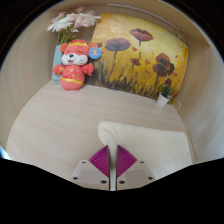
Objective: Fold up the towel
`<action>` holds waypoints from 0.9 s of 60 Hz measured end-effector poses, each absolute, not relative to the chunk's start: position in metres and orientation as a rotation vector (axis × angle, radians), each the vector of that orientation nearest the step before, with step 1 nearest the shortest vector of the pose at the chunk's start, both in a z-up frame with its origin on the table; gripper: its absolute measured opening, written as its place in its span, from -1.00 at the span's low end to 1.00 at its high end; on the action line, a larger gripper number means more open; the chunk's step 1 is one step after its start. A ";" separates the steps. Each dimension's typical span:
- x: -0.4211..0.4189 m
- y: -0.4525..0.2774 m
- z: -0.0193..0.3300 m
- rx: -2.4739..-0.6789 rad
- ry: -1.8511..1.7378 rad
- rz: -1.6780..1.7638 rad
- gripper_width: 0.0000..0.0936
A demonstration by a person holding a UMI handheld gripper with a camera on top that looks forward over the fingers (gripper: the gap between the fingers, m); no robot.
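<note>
Gripping the near edge of the white towel [145,143] on the pale table [50,125], gripper [112,160] pads closed together; beyond sit plush toy [73,66], flower painting [140,55], small potted plant [165,93], well apart.

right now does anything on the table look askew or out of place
Nothing stands out. The white towel lies flat just ahead of the gripper, whose fingers are nearly closed. The plush toy sits upright against the flower painting.

A cream-white towel [150,140] lies on a pale beige tabletop [50,125], magenta pads [100,158] on the tool's fingers just before it, and beyond it a red-and-orange plush toy [73,64] beside a yellow painting of purple flowers [140,58].
</note>
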State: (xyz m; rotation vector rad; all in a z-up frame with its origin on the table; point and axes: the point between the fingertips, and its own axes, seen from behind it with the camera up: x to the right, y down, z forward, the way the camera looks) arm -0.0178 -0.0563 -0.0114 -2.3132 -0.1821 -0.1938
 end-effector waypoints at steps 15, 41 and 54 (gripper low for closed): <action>0.040 -0.047 0.093 -2.241 -0.203 -0.274 -0.86; 0.243 -0.076 0.043 -2.375 0.052 -0.496 0.38; 0.189 -0.081 0.092 -2.277 0.086 -0.377 0.76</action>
